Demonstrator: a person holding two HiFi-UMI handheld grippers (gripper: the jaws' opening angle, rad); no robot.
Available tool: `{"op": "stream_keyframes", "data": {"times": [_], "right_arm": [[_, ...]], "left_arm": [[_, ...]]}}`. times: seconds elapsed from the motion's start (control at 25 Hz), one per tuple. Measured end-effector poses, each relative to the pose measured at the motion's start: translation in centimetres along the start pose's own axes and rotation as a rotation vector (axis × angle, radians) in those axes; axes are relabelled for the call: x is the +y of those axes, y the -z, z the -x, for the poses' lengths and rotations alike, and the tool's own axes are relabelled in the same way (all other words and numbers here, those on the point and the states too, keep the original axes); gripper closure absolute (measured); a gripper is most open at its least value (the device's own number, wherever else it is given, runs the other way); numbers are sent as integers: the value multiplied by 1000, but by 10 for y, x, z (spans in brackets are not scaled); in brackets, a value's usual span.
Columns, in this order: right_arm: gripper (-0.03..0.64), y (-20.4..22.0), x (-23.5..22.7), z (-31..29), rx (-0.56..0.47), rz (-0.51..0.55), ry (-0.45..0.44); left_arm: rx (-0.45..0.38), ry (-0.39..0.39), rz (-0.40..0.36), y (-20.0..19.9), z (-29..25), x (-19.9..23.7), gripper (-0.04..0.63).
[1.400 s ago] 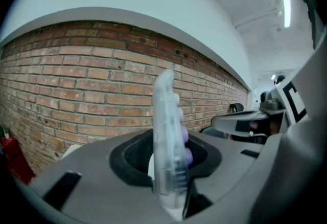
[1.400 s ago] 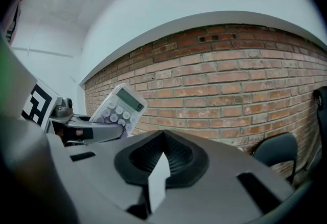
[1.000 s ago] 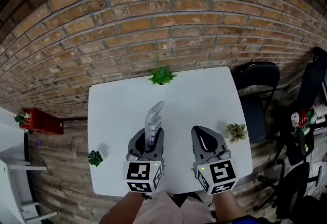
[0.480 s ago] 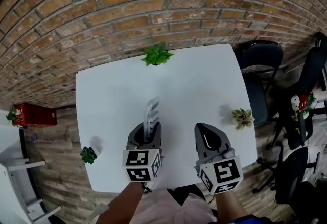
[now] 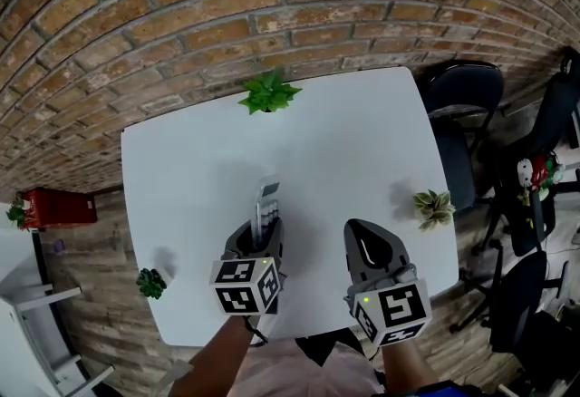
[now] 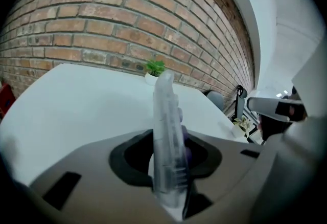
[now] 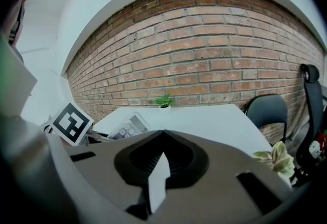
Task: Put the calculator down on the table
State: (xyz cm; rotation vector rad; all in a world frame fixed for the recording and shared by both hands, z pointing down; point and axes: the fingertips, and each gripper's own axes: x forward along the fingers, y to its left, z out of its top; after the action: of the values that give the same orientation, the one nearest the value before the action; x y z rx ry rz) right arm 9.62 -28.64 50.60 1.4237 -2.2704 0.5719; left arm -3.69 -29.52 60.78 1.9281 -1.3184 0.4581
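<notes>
Calculator [image 5: 265, 208] is clamped edge-up in the left gripper [image 5: 260, 237], its long axis running forward out of the jaws, over the white table [image 5: 353, 141]. The right gripper [image 5: 366, 248] hovers beside it, jaws together and empty.

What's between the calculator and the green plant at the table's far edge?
Nothing: only bare white table lies between the calculator and the plant, as the head view shows.

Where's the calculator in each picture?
Head view: calculator low centre, sticking up from the left gripper.
Left gripper view: calculator dead centre, edge-on, clamped.
Right gripper view: calculator left of centre, keys showing.
Shared landmark: green plant at the table far edge.
</notes>
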Motion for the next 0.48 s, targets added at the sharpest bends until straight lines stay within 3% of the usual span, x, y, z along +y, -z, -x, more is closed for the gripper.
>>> {"op": "stream_keyframes", "data": {"times": [0.12,0.48], "right_arm": [[615,4,-3,-2,8,-11,6],[614,3,-1,-4,7,-13,-5]], "left_arm": [[1,12,42,1,-4,2,456],[15,20,67,4,-9,5,449]]}}
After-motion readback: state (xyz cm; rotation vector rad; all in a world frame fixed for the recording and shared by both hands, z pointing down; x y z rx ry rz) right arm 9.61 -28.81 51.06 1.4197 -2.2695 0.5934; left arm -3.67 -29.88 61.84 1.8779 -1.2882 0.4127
